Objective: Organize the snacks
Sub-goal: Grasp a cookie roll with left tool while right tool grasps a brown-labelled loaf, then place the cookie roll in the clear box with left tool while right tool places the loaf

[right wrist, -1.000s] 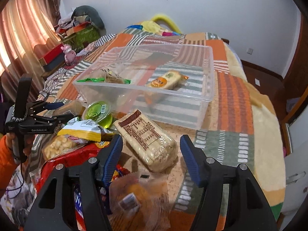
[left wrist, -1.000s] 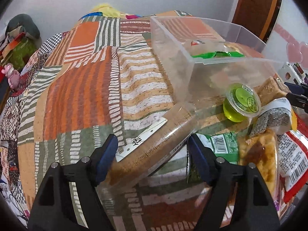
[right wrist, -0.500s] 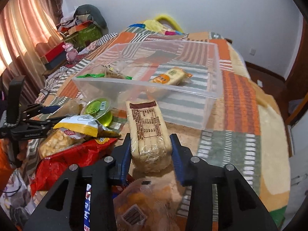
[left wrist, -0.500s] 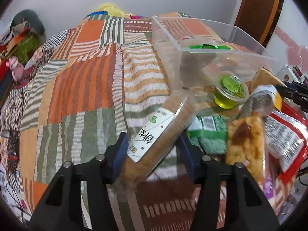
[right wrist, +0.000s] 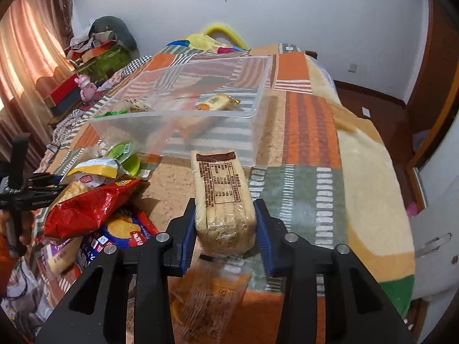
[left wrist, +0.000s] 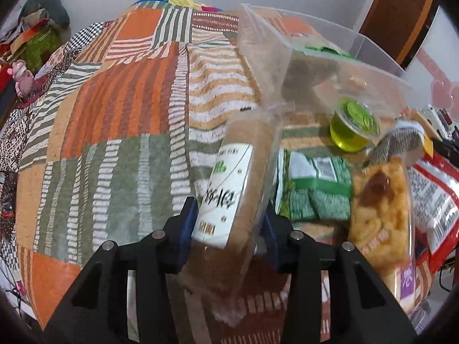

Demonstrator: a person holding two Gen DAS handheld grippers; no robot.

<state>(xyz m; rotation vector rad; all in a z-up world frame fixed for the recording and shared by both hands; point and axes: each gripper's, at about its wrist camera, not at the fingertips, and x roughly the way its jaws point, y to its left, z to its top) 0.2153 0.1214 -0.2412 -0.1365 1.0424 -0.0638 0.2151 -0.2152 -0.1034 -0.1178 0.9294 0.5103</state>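
Observation:
In the left wrist view my left gripper point(left wrist: 229, 209) grips a long brown cake pack point(left wrist: 246, 154) with a white label. Its jaws are closing, and both blue pads press the pack's sides. The pack's far end tilts up toward the clear plastic bin point(left wrist: 266, 46). In the right wrist view my right gripper point(right wrist: 224, 205) holds a pale bread pack point(right wrist: 218, 177) with a brown printed label. Its jaws are opening a little, but the pads still touch both sides. This pack points at the bin point(right wrist: 172, 114), which holds a yellow wrapped bun point(right wrist: 215, 103) and a green-wrapped snack point(right wrist: 114, 112).
A patchwork blanket point(left wrist: 114, 100) covers the bed. Loose snacks lie beside the bin: a green jelly cup point(left wrist: 352, 126), green packets point(left wrist: 315, 189), a puffed snack pack point(left wrist: 378, 209) and a red bag point(right wrist: 89, 206). A clear wrapped snack point(right wrist: 209, 295) lies under my right gripper.
Both grippers have gone from wide open to closed on their packs. The brown pack has swung to point away between the left fingers. The bread pack has straightened between the right fingers.

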